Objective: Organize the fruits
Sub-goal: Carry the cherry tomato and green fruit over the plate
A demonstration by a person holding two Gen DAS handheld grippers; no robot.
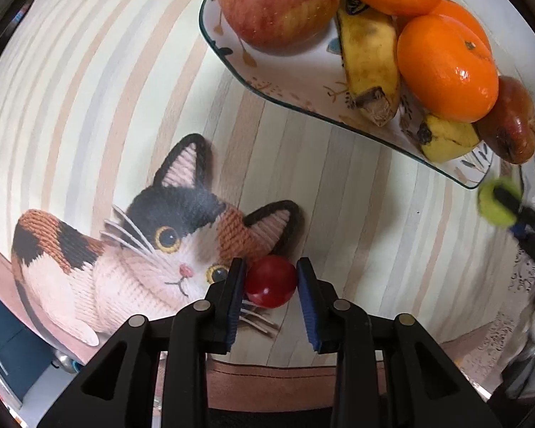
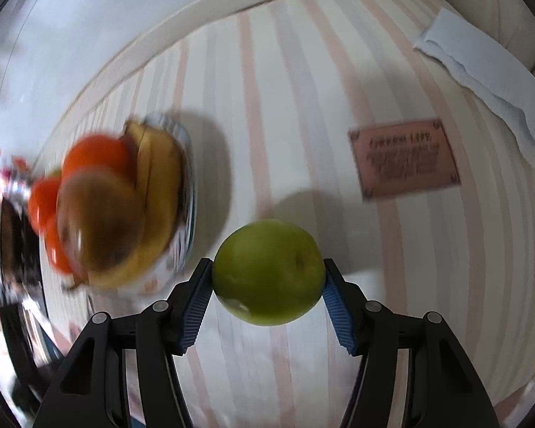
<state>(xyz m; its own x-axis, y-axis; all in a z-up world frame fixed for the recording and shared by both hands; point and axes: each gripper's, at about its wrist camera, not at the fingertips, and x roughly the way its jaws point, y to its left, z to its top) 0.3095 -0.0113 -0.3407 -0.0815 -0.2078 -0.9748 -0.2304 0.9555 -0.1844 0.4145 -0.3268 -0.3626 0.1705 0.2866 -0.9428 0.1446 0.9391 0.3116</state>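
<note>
My left gripper (image 1: 271,278) is shut on a small red cherry tomato (image 1: 270,281), held above the striped tablecloth. A patterned plate (image 1: 296,82) at the upper right holds a red apple (image 1: 278,3), oranges (image 1: 446,67), bananas (image 1: 369,60) and a reddish pear (image 1: 510,121). My right gripper (image 2: 267,274) is shut on a green apple (image 2: 267,273), held above the cloth; it also shows at the right edge of the left wrist view (image 1: 499,203). The same plate of fruit (image 2: 187,210) appears blurred at the left of the right wrist view.
A calico cat picture (image 1: 132,249) is printed on the cloth below the left gripper. A pink label (image 2: 404,158) is printed on the cloth, and a folded white paper towel (image 2: 481,75) lies at the far right. The table's front edge is near.
</note>
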